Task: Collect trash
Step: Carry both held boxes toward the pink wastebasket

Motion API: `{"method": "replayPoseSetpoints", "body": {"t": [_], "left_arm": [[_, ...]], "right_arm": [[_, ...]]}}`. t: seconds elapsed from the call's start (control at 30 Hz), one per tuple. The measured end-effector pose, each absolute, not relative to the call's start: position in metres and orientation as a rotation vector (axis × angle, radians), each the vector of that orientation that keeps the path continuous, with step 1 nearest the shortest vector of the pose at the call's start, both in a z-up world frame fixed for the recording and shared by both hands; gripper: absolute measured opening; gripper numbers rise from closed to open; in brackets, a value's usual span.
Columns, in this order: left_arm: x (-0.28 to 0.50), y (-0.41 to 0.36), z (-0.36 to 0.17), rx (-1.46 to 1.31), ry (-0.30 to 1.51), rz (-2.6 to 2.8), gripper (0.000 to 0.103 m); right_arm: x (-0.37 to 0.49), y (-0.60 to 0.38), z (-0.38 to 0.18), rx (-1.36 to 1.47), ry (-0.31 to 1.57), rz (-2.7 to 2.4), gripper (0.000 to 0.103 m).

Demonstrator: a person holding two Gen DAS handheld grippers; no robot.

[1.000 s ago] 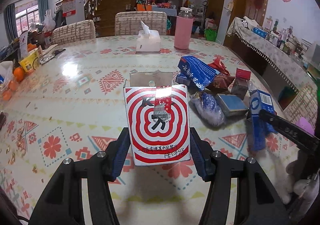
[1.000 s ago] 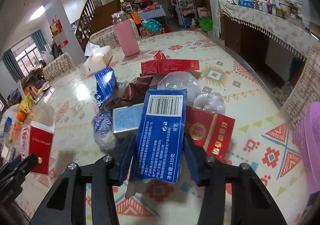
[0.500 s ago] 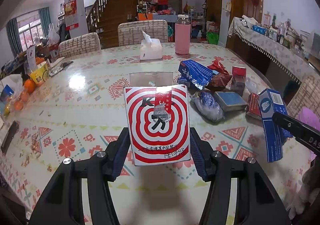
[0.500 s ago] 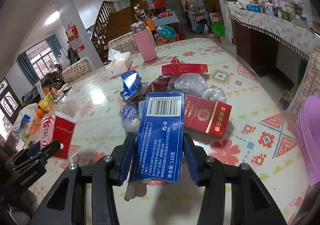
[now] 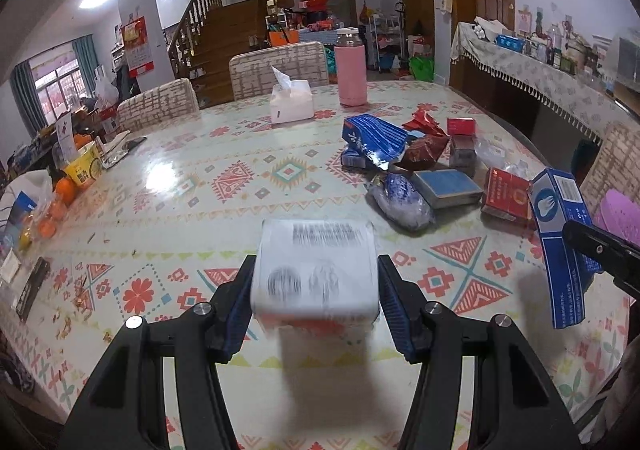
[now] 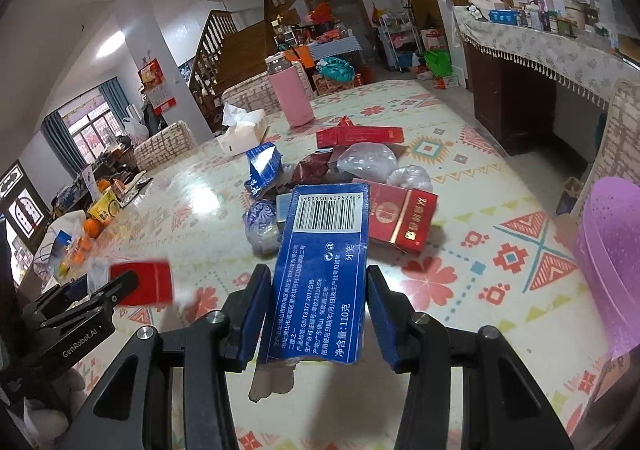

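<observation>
left gripper point(image 5: 316, 290) pinching blurred white-faced box point(image 5: 316, 266), right gripper point(image 6: 316, 310) pinching blue carton point(image 6: 324, 270); keep both squeezes firm toward purple basket point(image 6: 608, 262)

My left gripper point(image 5: 316, 302) is matte black, two angular arms with triangular cut-outs, each ending in a ribbed blue pad and pinned by round silver screws. My right gripper point(image 6: 316, 314) is built the same, black with blue pads. Seen from the right wrist, the left one's side carries small white lettering reading GenRobot.AI.
</observation>
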State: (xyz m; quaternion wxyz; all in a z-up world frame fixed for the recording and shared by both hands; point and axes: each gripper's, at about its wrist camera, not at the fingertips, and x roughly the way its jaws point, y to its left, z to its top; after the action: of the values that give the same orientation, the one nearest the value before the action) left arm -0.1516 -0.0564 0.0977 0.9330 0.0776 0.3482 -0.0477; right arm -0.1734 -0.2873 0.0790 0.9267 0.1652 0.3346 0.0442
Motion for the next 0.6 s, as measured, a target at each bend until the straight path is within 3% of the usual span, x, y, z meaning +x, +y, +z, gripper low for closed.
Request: {"method": "replayPoseSetpoints", "body": {"t": [0.6], "left_arm": [[-0.144, -0.101, 0.088, 0.231, 0.740, -0.140, 0.057]], "right_arm": [[-0.187, -0.328, 0.070, 0.384, 0.676, 0.068, 0.052]]}}
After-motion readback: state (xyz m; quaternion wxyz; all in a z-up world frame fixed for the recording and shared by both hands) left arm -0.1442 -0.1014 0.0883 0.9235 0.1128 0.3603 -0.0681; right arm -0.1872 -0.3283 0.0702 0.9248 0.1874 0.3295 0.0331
